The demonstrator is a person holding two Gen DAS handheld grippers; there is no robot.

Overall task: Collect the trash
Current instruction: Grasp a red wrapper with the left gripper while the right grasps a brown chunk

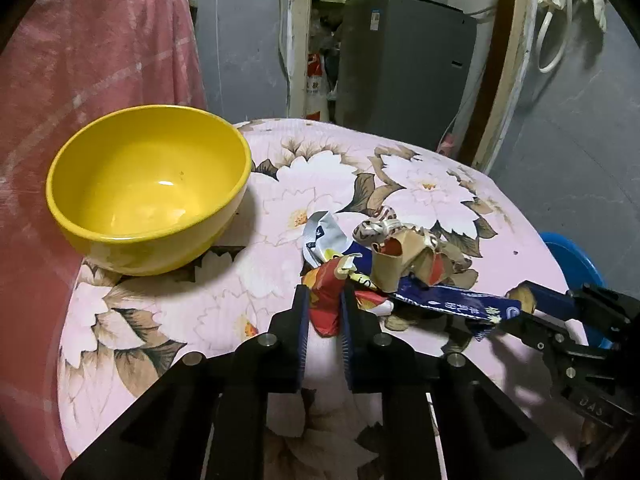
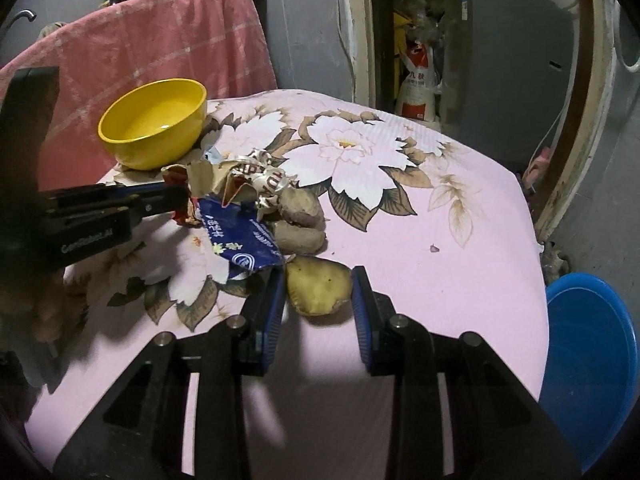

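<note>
Trash sits mid-worktop: my left claw (image 1: 325,300) pinches one red wrapper (image 1: 329,305), my right claw (image 2: 319,292) grips one yellowish peel (image 2: 318,290); one blue wrapper (image 2: 236,240), perhaps two more peels (image 2: 301,220), one yellow bowl (image 2: 154,125).

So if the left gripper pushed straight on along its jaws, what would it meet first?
The left gripper is already shut on the red wrapper. Straight beyond lies the torn brown cardboard and the silver packet; which comes first is hard to judge from this fisheye view.
</note>
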